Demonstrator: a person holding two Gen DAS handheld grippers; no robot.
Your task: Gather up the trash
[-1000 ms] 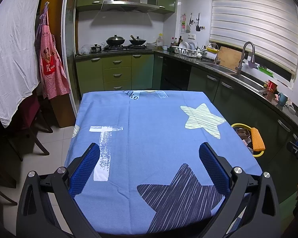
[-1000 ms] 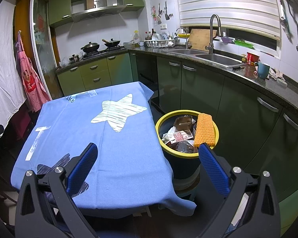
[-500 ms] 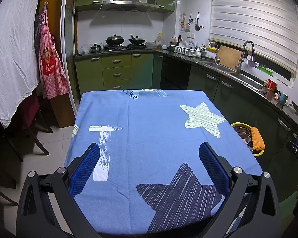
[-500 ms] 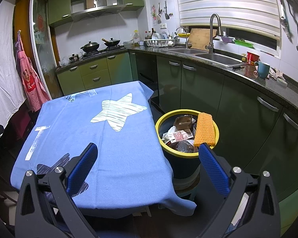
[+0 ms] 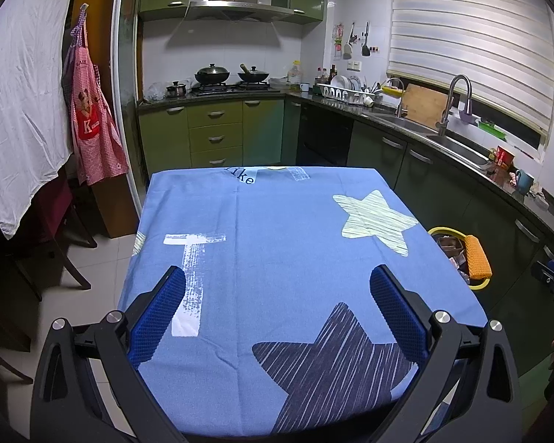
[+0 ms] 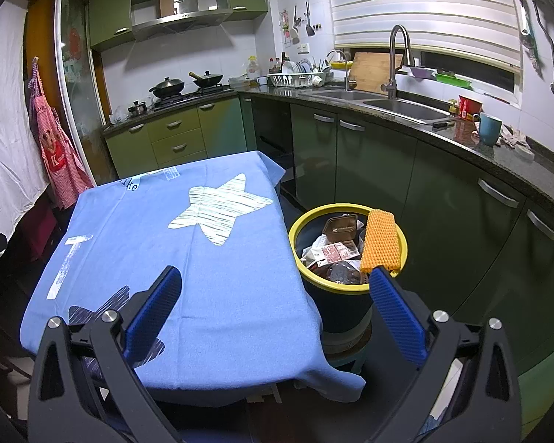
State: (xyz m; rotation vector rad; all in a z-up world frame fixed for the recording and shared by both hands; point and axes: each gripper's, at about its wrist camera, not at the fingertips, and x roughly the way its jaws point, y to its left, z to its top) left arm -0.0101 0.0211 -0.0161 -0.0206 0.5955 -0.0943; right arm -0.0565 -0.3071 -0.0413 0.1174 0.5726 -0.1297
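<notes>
Hovering spread and empty, the left tool (image 5: pixel 277 288) looks along the blue-clothed desk (image 5: pixel 277 221), while the right tool (image 6: pixel 277 288), jaws also wide apart with nothing between them, sits near the desk's right edge facing the bin (image 6: pixel 328 295). No loose trash shows on the desk; what can be seen lies in the yellow-rimmed bin just right of the desk, with an orange sponge (image 6: pixel 381 241) draped over its rim. Collecting looks close to done, so I would sweep both cameras over the floor and the desk's edges before quitting, keeping the right tool clear of that sponge.
</notes>
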